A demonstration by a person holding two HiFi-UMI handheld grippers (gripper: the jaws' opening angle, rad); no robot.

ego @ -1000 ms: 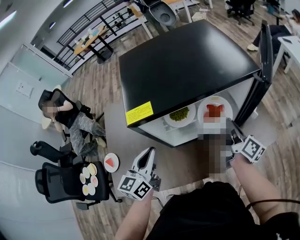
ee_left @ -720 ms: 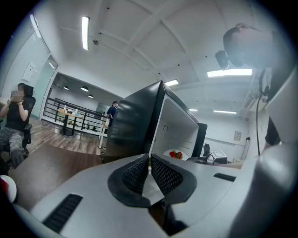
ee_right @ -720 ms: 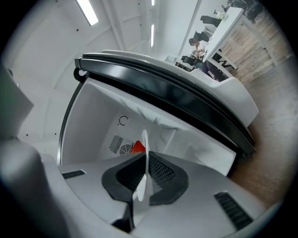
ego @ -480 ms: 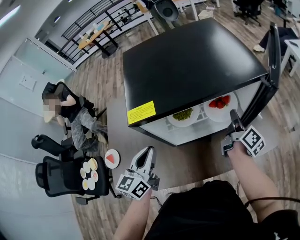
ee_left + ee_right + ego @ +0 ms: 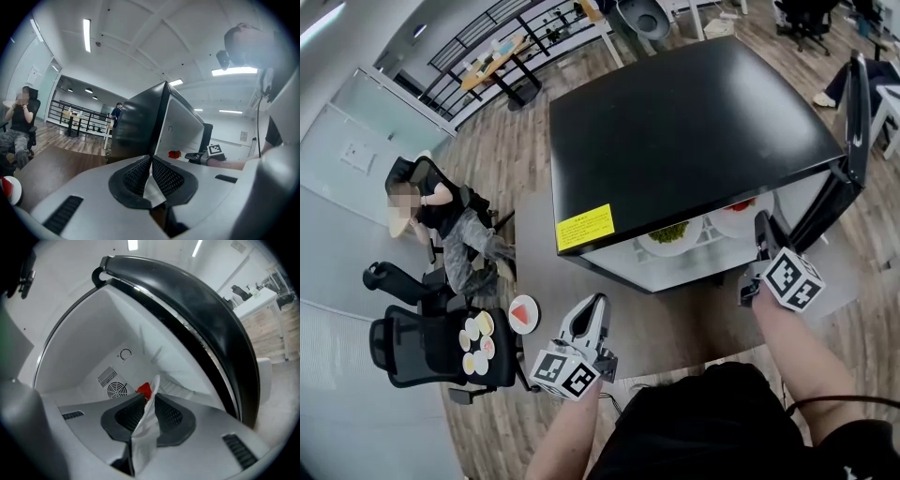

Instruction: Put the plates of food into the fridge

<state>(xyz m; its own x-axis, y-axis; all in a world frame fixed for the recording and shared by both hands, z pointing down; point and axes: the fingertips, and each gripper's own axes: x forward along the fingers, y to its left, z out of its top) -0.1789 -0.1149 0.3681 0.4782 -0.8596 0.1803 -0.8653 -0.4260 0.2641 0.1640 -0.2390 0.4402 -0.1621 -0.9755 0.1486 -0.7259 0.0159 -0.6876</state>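
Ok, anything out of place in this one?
One thing: a white plate of small round foods seems to rest on the black office chair, not on the brown table beside it. Otherwise nothing stands out.

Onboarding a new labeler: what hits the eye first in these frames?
The big black fridge fills mid-frame, its door swung open at right. Inside sit a green-food plate and a red-food plate; the right gripper is at the red one, rim between jaws that have just been opening. A third plate waits on the table near the left gripper.
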